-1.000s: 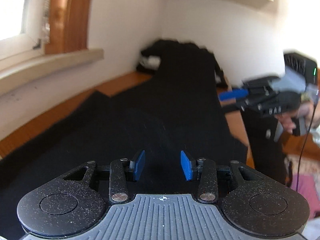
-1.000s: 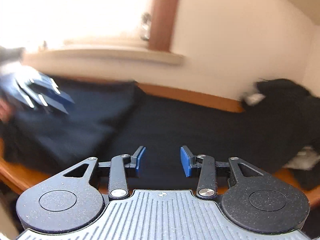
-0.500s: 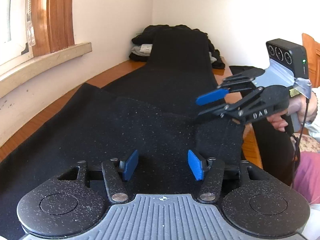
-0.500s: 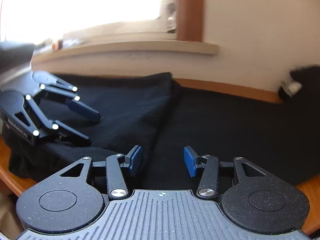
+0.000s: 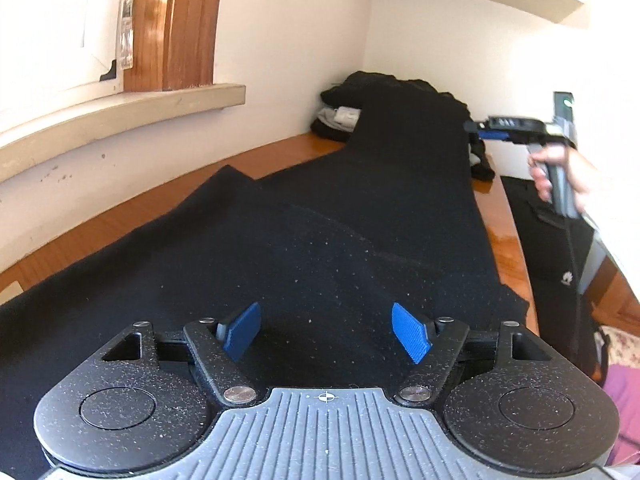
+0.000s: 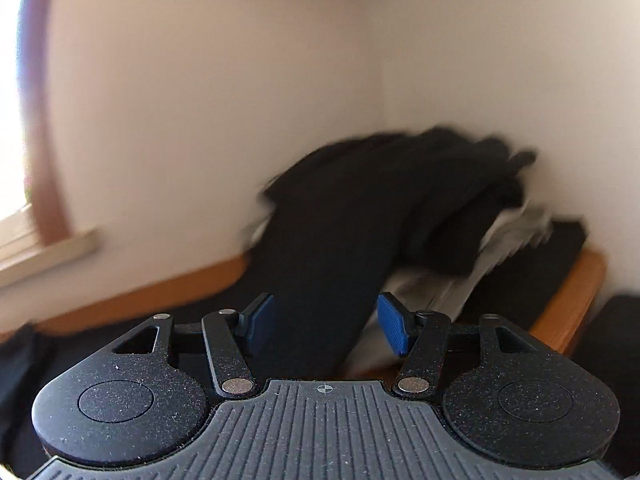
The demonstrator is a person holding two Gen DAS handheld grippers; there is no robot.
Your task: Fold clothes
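Right gripper [image 5: 480, 132] swung toward blurred, seemingly clothes pile [image 6: 400, 208], opening.

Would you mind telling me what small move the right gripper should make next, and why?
Probably bring the right gripper down onto the far end of the long black cloth garment. It hangs above the wooden table, its jaws are opening with nothing between them, and the far end, draped over the pile of dark clothes, looks unfolded.
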